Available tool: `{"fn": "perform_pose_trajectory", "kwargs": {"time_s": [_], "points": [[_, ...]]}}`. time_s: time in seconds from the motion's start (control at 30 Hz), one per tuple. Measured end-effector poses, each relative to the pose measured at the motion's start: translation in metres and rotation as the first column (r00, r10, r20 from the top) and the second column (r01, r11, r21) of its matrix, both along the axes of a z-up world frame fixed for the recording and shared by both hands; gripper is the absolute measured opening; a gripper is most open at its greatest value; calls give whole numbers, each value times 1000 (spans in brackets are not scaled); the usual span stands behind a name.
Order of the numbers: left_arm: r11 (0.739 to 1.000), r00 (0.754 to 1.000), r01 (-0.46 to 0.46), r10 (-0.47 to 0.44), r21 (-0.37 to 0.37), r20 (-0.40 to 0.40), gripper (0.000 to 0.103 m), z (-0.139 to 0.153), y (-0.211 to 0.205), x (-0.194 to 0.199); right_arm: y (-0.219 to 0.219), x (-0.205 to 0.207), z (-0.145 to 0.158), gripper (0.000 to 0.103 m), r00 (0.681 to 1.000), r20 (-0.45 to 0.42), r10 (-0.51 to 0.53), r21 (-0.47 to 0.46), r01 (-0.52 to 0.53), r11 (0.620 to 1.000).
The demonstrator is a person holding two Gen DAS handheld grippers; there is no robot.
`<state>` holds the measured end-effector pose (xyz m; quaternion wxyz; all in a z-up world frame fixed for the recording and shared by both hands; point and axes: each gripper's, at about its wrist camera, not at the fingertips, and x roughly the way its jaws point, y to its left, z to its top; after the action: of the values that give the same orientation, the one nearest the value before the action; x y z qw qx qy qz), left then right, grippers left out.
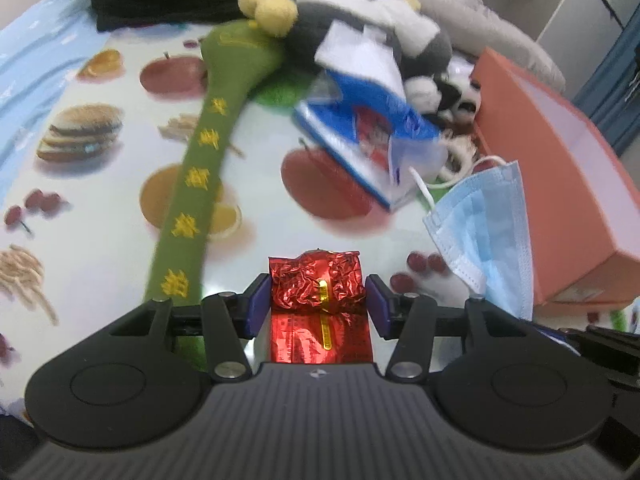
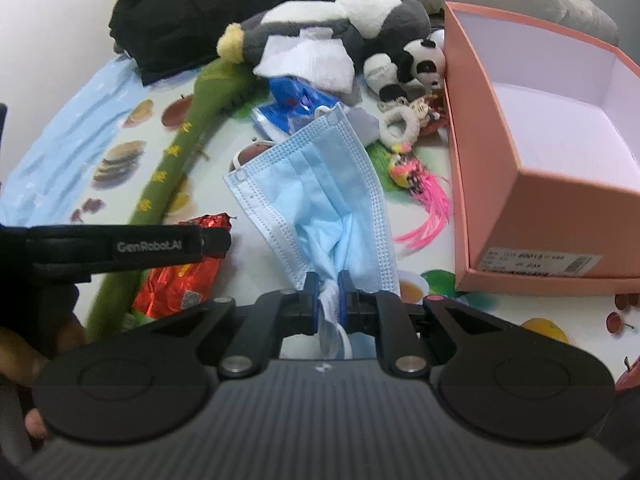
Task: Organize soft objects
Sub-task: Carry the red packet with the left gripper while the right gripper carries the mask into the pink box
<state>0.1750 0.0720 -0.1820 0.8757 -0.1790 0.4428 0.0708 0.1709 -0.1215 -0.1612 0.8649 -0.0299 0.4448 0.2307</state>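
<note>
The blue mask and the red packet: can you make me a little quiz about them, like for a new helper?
1. True or false: the right hand-held gripper is shut on the blue mask.
2. What sits between the fingers of the left hand-held gripper? A: a banana. B: the red foil packet. C: a spoon.
3. Which small black-and-white toy lies beside the pink box?

Key: 1 true; 2 B; 3 the panda.

A home table: food-print tablecloth (image 1: 100,128), plush toys (image 2: 340,20), shoebox (image 2: 560,208).
</note>
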Motion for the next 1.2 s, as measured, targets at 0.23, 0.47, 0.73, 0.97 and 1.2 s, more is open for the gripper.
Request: {"fn": "perform_pose_trajectory", "kwargs": {"time_s": [0.23,0.47,0.73,0.97,1.2], "points": [[1000,996,-4,5,-5,86,57,55,8,-2,1,1,43,13,999,41,16,60,-19,998],[1000,983,23,-23,4,179,57,104,0,14,-2,13,86,13,994,109,10,109,-22,994],[998,959,56,-55,7,279,57,149,-17,41,-22,40,127,13,972,236,-24,105,-1,994],[993,932,114,-102,-14,349,57,174,-48,82,-63,68,148,13,952,280,-123,129,90,988],[975,915,223,-202,-22,348,57,178,-111,126,-124,103,141,13,937,219,-271,122,249,961]]}}
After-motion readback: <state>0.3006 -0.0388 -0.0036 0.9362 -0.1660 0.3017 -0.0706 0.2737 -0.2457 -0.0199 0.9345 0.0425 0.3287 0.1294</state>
